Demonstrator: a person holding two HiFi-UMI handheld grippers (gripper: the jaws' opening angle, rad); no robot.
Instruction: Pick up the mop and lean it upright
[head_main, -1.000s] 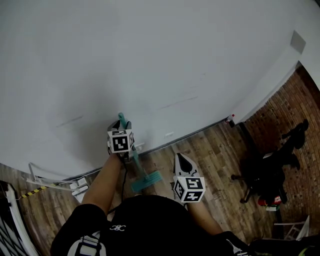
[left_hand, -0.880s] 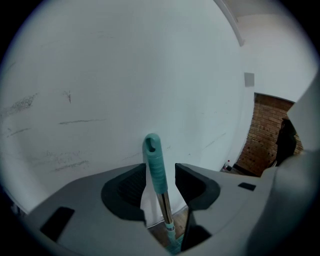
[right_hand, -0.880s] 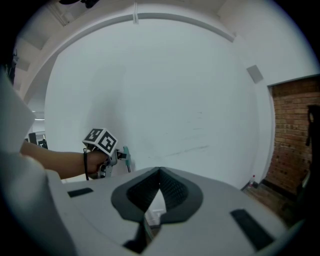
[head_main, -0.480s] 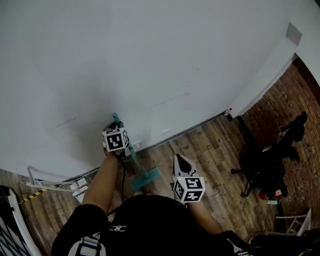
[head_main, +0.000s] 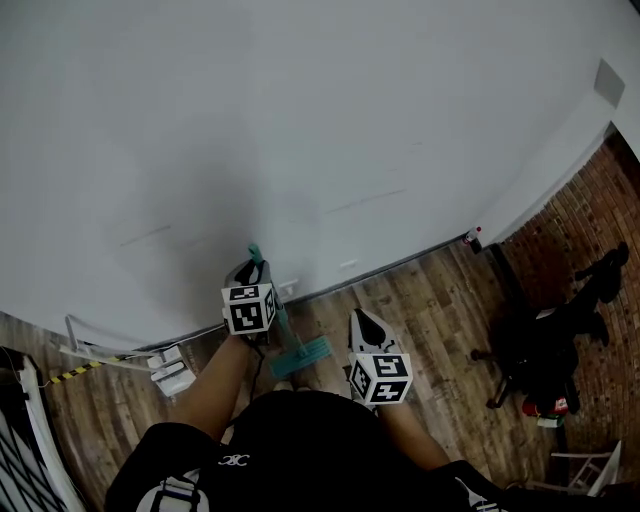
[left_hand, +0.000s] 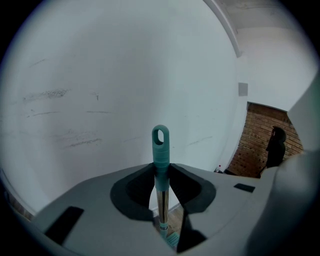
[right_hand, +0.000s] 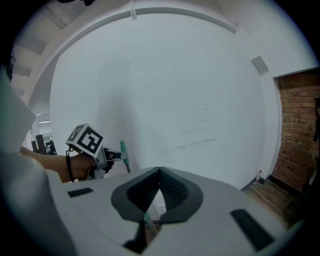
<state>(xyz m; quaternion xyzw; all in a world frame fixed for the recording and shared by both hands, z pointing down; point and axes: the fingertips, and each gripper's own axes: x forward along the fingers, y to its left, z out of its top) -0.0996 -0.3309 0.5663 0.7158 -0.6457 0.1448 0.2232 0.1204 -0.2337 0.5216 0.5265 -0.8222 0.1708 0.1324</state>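
Observation:
The mop stands nearly upright close to the white wall. Its teal handle top (head_main: 255, 252) rises above my left gripper (head_main: 252, 278), and its teal flat head (head_main: 301, 357) rests on the wooden floor. In the left gripper view the jaws are shut on the handle (left_hand: 160, 150), just below its teal end with the hanging hole; the left gripper (left_hand: 161, 176) holds it upright. My right gripper (head_main: 365, 322) hovers to the right of the mop head, shut and empty. The right gripper view shows the left gripper (right_hand: 107, 156) holding the handle (right_hand: 124, 154), beyond the right gripper (right_hand: 160, 172).
A white wall (head_main: 300, 120) fills the upper view, with its baseboard meeting the wooden floor (head_main: 420, 300). White fittings and a yellow-black striped strip (head_main: 165, 370) lie at the left. A black stand (head_main: 535, 350) and brick wall (head_main: 590, 230) are at the right, with a small bottle (head_main: 473, 238) by the baseboard.
The left gripper sits slightly lower and nearer the person, with the mop handle still in it and upright. The right gripper has hardly moved.

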